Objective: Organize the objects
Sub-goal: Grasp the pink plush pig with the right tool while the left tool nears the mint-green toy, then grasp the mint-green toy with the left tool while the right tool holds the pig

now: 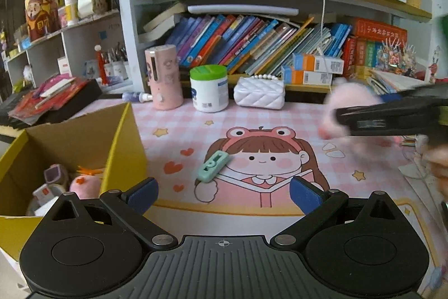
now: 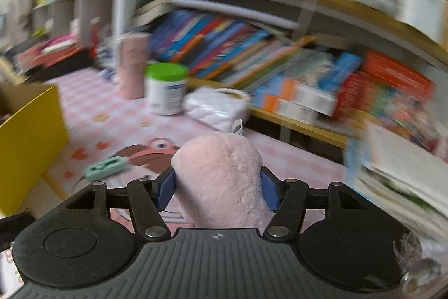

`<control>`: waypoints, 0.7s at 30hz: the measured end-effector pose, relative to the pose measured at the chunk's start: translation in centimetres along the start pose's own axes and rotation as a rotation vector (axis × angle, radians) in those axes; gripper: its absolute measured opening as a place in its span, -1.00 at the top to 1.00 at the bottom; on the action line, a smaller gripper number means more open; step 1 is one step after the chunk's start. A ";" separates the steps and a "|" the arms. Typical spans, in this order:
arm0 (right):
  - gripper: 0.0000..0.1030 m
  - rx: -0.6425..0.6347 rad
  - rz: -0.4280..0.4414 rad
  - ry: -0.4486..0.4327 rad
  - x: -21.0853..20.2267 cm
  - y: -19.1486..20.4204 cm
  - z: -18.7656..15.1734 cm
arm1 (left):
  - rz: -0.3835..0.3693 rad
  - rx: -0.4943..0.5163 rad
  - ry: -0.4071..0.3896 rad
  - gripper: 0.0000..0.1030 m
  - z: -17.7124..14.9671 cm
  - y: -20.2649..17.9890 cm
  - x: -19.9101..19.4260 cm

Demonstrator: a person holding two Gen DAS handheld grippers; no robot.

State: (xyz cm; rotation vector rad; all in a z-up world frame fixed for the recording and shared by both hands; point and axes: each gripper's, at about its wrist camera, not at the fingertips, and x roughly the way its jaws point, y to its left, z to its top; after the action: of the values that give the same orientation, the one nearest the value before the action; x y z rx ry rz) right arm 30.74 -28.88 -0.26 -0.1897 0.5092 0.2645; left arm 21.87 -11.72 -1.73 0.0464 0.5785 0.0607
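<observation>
- Pink checked desk mat with a cartoon girl print (image 1: 280, 125) covers the desk; everything below is placed relative to it.
- White bookshelf packed with slanted colourful books (image 1: 252, 44) stands along the mat's far edge.
- Open yellow cardboard box (image 1: 123, 147) sits at the mat's left edge, with a pink plush and small items inside.
- Fluffy pink plush toy (image 2: 221, 181) is off the mat, above its right part, clamped between the blue pads (image 2: 165, 189) of the right gripper (image 2: 218, 188); view blurred.
- Left gripper (image 1: 224, 194) hovers over the mat's near edge, jaws wide apart, nothing between them.
- White tub with green lid (image 1: 208, 88) and white quilted purse (image 1: 259, 93) stand on the mat's far edge.
- Mint-green correction-tape case (image 1: 214, 167) lies on the mat's centre, on the cartoon print.
</observation>
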 end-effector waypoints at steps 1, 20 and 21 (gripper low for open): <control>-0.16 0.028 -0.021 0.003 -0.6 -0.5 -0.3 | 0.002 -0.005 0.007 -0.96 0.1 -0.3 0.4; -0.16 0.166 0.027 0.084 -3.8 -1.0 -4.1 | 0.190 -0.114 0.173 -0.37 1.9 -0.8 15.2; -0.16 0.165 0.031 0.087 -3.8 -1.0 -4.1 | 0.193 -0.110 0.173 -0.22 2.0 -0.8 15.7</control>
State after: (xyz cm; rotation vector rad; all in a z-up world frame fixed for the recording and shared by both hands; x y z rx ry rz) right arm 25.99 -31.61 -1.78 -0.0331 0.6181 0.2443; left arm 36.16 -11.46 -8.66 -0.0100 0.7418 0.2859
